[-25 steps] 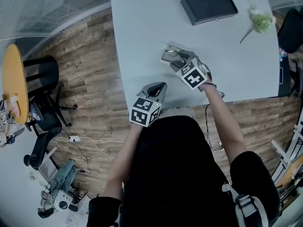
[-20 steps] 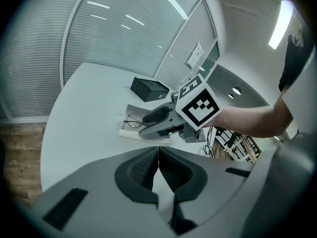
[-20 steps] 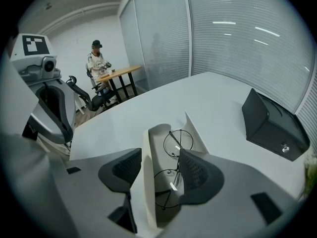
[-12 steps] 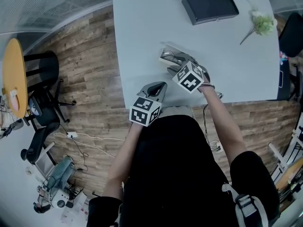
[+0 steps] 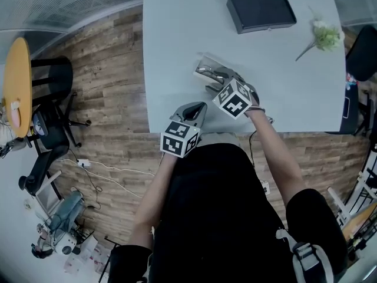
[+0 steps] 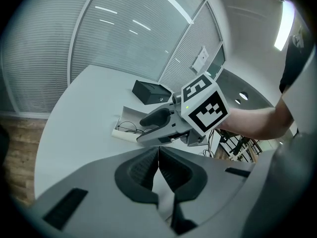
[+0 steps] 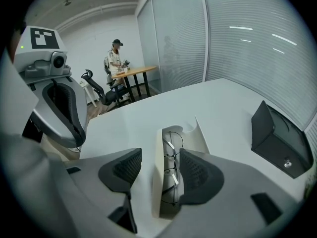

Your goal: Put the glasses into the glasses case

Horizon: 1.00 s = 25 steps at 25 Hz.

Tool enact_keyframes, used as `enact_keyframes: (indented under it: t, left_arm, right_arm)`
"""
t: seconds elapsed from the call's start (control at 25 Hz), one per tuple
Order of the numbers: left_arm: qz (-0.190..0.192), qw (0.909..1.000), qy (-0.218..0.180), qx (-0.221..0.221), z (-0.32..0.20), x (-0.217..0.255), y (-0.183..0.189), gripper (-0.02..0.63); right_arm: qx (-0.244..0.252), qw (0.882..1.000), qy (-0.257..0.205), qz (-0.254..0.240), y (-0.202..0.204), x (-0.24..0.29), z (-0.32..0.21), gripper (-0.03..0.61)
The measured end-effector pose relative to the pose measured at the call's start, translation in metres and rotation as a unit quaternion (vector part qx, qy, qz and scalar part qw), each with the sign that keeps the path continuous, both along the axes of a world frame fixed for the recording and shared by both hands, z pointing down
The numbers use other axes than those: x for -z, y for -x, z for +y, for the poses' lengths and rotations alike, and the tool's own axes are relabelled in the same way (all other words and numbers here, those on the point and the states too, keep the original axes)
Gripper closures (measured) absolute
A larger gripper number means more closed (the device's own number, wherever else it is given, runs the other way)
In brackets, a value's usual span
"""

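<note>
Your right gripper (image 7: 158, 156) has its jaws spread apart. They straddle the near long wall of the glasses case, with one pad outside the case and the other over its inside. They clamp nothing, and I cannot tell whether either pad touches the wall. Your left gripper (image 6: 157, 155) sits back by the near edge of the table with its jaws pressed together and nothing between them. It takes no part in the work at this point.

Under both tools lies the white table (image 5: 177, 28), bare over most of its surface. At its far side, well apart from your hands, stands a black box (image 5: 261, 10) with its lid down, which looks untouched.

Just ahead of your right gripper is the glasses case (image 7: 158, 192), a pale, shallow tray with its lid flap raised on the far side. Inside it lie the glasses (image 7: 170, 146), a thin dark wire frame stretched along the length of the tray and partly hidden behind your right pad.

By my reading, the main step is done, since the glasses are in the case and free of the jaws. What looks left is to draw your right gripper clear and, if you want the case shut, to fold the raised flap down.
</note>
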<state>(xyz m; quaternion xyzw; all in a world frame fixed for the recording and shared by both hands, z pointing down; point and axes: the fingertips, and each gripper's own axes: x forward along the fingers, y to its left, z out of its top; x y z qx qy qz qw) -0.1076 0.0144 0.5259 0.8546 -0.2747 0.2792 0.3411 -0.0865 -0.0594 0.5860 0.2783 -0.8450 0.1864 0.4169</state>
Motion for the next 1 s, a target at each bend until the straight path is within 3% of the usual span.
enact_keyframes:
  t: [0.28,0.64,1.0]
  left_arm:
    - [0.013,0.9998,-0.008,0.013,0.003,0.002,-0.026,0.591]
    - [0.020,0.9993,-0.017,0.026,0.008,0.006,-0.057,0.591]
    - [0.011,0.9979,-0.009,0.063,0.019,0.002,-0.048,0.591]
  right_arm:
    - [-0.002,0.999,-0.037,-0.023,-0.018,0.032,-0.003,0.320]
    - [-0.106,0.991,-0.054,-0.066,-0.086,0.045,-0.027,0.322]
    - [-0.157,0.984,-0.043,-0.078,-0.117,0.025,-0.038,0.367]
